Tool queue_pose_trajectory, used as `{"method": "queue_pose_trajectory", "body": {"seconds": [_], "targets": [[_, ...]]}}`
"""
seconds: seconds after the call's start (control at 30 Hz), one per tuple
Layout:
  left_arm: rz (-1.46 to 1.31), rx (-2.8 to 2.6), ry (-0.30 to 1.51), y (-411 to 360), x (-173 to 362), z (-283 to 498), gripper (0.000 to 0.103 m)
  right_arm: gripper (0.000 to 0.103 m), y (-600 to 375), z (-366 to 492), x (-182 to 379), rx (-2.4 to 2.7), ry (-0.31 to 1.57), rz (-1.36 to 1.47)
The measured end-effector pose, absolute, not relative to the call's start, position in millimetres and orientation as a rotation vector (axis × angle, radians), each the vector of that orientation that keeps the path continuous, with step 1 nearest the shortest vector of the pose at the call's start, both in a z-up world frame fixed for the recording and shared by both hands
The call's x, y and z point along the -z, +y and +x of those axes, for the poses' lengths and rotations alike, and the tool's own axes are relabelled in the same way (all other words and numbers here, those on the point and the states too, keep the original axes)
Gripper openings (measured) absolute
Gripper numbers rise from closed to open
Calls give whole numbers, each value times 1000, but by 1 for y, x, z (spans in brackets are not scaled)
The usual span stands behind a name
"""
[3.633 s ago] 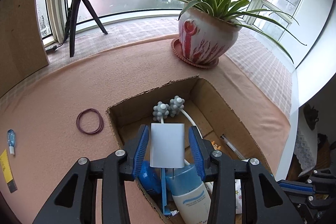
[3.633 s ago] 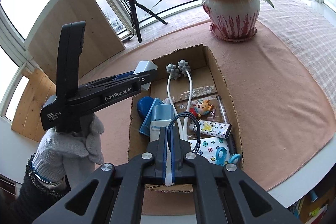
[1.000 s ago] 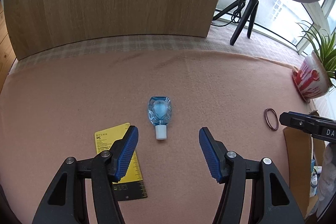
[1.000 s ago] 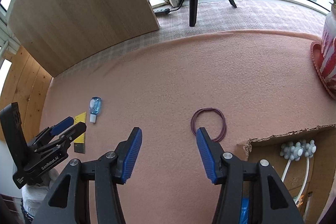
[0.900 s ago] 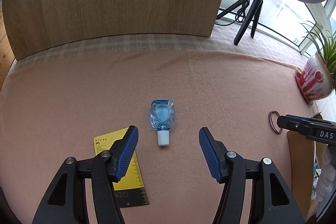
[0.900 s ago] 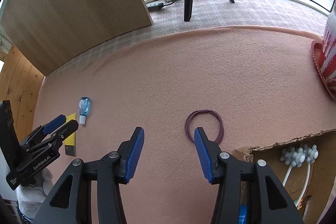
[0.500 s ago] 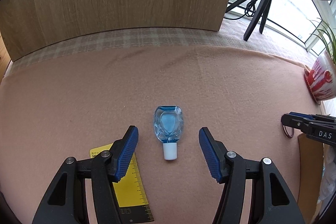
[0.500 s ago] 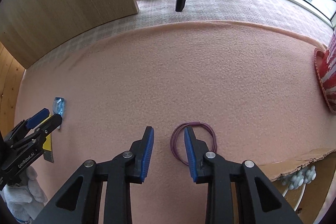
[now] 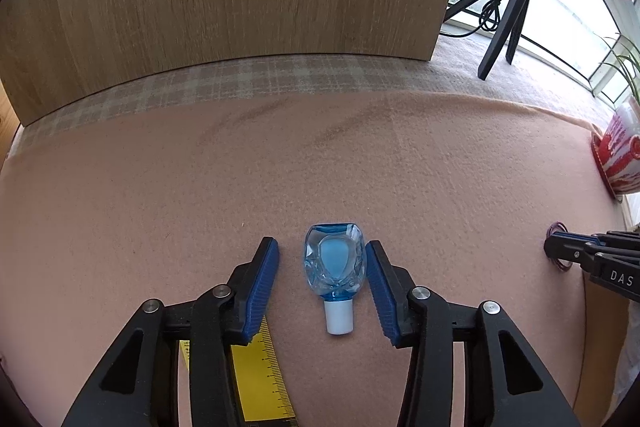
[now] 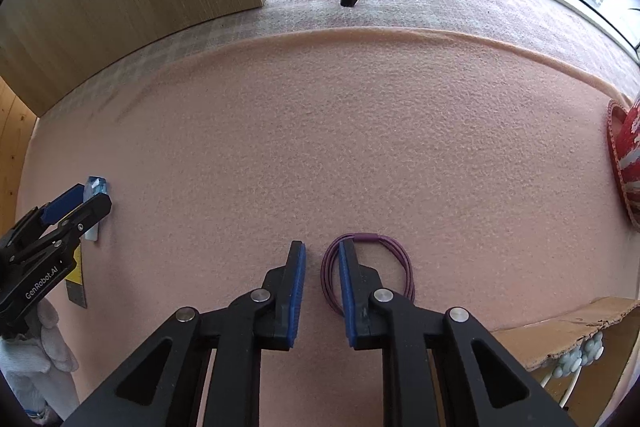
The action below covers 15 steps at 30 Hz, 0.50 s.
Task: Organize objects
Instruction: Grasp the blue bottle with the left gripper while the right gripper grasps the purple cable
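Blue bottle lies flat on the pink cloth, long axis along the left gripper, white cap toward camera; jaws narrowed around it, right pad just beside. Only the right wrist view shows the right gripper, nearly closed, straddling the left rim of the purple band, and the cardboard box.

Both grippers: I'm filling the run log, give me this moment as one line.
left gripper: open, straddling bottle | right gripper: open, astride band edge | box: right | nothing lifted
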<state>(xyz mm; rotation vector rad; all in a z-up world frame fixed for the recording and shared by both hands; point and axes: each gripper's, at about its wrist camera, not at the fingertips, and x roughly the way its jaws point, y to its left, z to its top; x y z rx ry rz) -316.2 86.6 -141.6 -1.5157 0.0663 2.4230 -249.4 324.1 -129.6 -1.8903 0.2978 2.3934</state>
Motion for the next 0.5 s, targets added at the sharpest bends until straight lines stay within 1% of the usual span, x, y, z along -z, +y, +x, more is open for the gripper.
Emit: {"method": "queue_pose_trajectory", "body": {"seconds": [0.07,0.33,0.5], "targets": [[-1509,-2428,66,87,142,-316,34,3,324,-248,131,-2397,334,-1908],[-1502,-2392,-12,84,140,-300,34,2,313,-229,129,-2433,356,-1896],[-1497,-2358,-23,87,138,-266,34,2,308,-208,129,-2461,418,-1900]]}}
